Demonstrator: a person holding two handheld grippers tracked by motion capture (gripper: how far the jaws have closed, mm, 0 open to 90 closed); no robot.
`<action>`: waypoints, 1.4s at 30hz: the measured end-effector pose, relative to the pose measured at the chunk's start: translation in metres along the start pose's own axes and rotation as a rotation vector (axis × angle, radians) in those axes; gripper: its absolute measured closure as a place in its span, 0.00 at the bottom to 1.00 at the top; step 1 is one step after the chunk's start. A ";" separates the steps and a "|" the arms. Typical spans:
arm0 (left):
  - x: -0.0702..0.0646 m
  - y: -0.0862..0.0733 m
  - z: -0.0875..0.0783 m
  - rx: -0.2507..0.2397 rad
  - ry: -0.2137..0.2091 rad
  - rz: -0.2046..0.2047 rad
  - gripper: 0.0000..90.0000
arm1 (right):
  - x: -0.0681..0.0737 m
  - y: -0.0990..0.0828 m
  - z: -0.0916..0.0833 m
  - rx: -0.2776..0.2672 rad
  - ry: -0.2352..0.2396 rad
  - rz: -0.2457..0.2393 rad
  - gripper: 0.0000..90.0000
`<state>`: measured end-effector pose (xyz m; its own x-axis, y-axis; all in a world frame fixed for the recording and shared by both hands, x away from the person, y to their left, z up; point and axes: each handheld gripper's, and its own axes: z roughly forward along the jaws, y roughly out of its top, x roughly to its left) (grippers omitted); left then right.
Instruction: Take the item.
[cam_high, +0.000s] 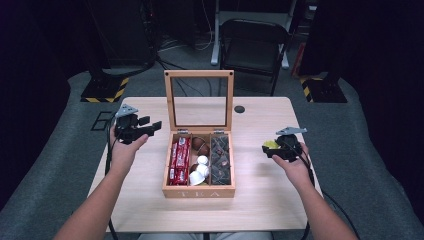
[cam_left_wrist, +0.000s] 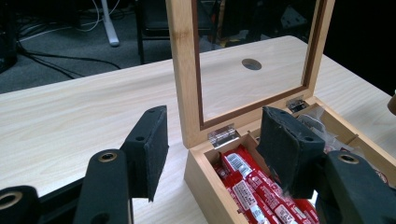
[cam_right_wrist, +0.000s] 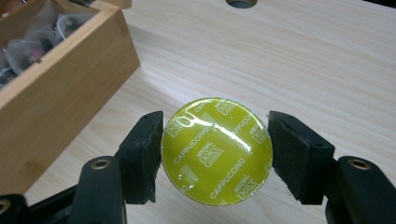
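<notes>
Squarely between right fingers (cam_right_wrist: 145, 156): capsule (cam_right_wrist: 216, 150).

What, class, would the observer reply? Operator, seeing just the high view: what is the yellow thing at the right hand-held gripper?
Observer: A round yellow-green foil-topped capsule printed Cappuccino, clamped between the pads of the right hand-held gripper.
Operator: Is the left hand-held gripper holding anything?
Observer: No; its jaws stand open and empty, near the hinge of the light wooden box.
Operator: Those red packets?
Observer: They carry white barcode labels.
</notes>
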<state>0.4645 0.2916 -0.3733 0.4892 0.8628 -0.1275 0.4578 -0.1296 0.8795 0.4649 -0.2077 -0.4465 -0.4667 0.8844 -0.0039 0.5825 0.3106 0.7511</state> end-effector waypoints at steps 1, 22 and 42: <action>0.000 0.000 0.000 0.001 -0.001 -0.001 0.47 | -0.001 -0.002 0.000 0.003 -0.004 0.001 0.41; 0.001 -0.002 0.000 0.000 0.005 -0.002 0.47 | -0.008 -0.036 0.015 0.062 -0.079 0.027 0.41; 0.001 -0.002 0.001 0.004 0.004 -0.002 0.47 | -0.015 -0.049 0.020 0.071 -0.094 0.048 0.38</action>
<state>0.4643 0.2922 -0.3757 0.4853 0.8649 -0.1279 0.4621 -0.1296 0.8773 0.4561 -0.2290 -0.4967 -0.3748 0.9265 -0.0330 0.6498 0.2878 0.7035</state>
